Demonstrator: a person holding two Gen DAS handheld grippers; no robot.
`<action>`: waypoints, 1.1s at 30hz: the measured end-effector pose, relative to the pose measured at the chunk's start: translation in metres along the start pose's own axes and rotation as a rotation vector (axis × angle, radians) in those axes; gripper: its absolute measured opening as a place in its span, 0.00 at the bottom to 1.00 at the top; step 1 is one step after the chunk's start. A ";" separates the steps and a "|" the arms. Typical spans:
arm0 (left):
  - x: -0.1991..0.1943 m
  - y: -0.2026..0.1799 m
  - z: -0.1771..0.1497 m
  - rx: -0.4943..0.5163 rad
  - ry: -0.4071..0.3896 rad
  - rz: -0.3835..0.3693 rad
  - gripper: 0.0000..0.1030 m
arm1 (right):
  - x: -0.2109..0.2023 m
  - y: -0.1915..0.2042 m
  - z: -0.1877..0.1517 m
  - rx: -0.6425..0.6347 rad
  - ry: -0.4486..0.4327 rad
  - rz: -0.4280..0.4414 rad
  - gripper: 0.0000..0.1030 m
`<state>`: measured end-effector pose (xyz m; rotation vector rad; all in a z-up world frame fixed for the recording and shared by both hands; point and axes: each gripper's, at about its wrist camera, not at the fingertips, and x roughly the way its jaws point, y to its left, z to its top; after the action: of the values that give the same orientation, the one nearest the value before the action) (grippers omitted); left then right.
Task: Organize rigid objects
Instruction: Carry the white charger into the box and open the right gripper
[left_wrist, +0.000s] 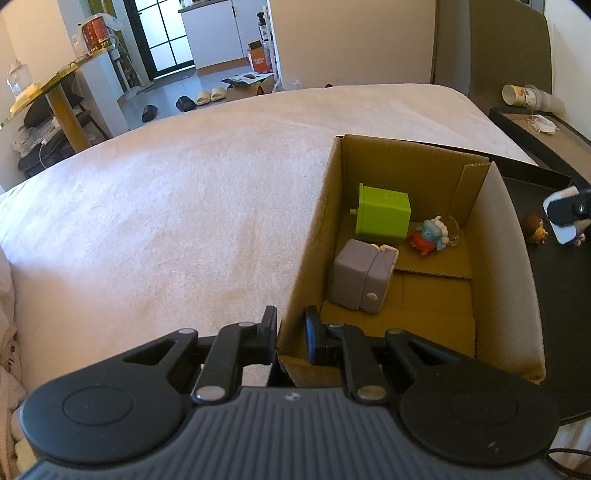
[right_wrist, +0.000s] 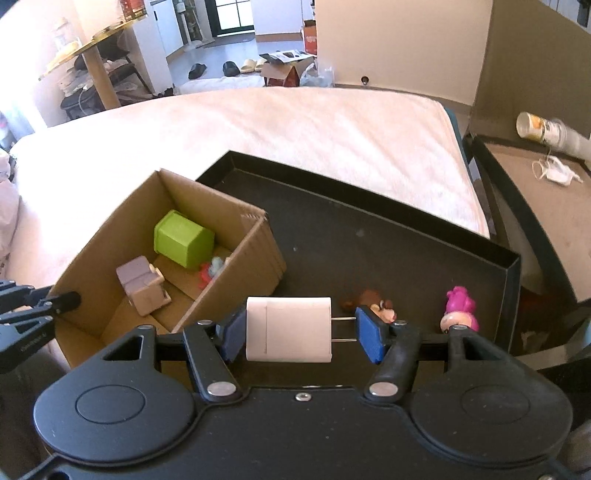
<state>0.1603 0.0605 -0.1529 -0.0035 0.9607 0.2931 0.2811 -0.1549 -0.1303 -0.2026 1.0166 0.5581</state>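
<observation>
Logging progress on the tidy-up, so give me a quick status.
Left hand-held gripper shut on cardboard box wall. Right hand-held gripper shut on white charger, above black tray. Two figurines remain in tray.

Colours noted: box, tray, toys, charger

Cardboard box (right_wrist: 258, 254) plain tan-brown, inner walls yellower in the left wrist view. Inside it: lime-green cube-shaped container (left_wrist: 384, 216); dull lilac-grey block toy (left_wrist: 360, 277) with cream trim; small figure (left_wrist: 430, 234) with red body, teal-blue head and white frill. Tray (right_wrist: 369, 236) matt black. On the tray: brown figure (right_wrist: 373, 301) with pale face; figure (right_wrist: 460, 306) in hot magenta-pink with a cream lower part. Charger (right_wrist: 288, 329) plain white with silver prongs. Right gripper (right_wrist: 301, 334) black with blue pads; left gripper (left_wrist: 291, 338) all black. Bed cover (left_wrist: 166, 206) pale pink-white, faintly mottled plush.
</observation>
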 end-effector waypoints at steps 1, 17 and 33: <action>0.000 0.000 0.000 -0.001 0.000 -0.002 0.14 | -0.002 0.002 0.002 -0.004 -0.004 0.001 0.59; 0.000 0.007 -0.001 -0.027 -0.004 -0.036 0.13 | -0.010 0.056 0.031 -0.103 -0.043 0.061 0.59; -0.002 0.015 -0.003 -0.057 -0.015 -0.082 0.12 | 0.011 0.097 0.031 -0.183 0.005 0.057 0.59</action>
<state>0.1535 0.0738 -0.1509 -0.0922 0.9347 0.2448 0.2577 -0.0561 -0.1146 -0.3376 0.9791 0.7032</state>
